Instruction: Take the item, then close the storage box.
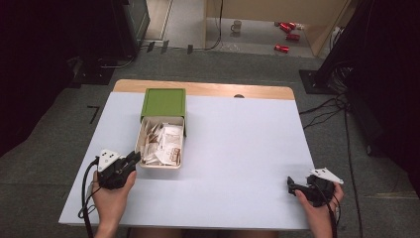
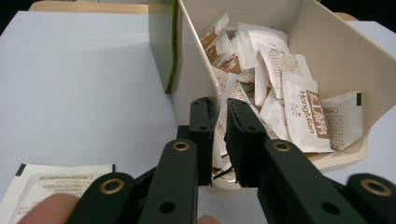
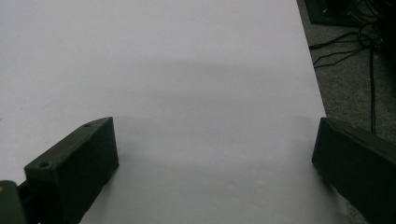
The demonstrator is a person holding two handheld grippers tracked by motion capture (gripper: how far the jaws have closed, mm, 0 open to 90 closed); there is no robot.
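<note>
A cream tray (image 1: pixel 174 165) of white sachets (image 1: pixel 163 141) juts from a green sleeve (image 1: pixel 164 102) near the far left of the surface (image 1: pixel 237 148). The left tool (image 2: pixel 223 140) sits at the tray's near left corner, its jaws drawn almost together on a sachet edge (image 2: pixel 219 135) at the rim; whether the tray wall is pinched too is hard to tell. To do this well, lift slowly and straight up so one sachet comes free without dragging neighbours. The right tool (image 1: pixel 295 186) rests near the surface's near right corner, jaws wide apart, holding nothing. The left gripper view reveals a loose sachet (image 2: pixel 46 186) lying flat beside the tray; the high view gives the tray's place.
</note>
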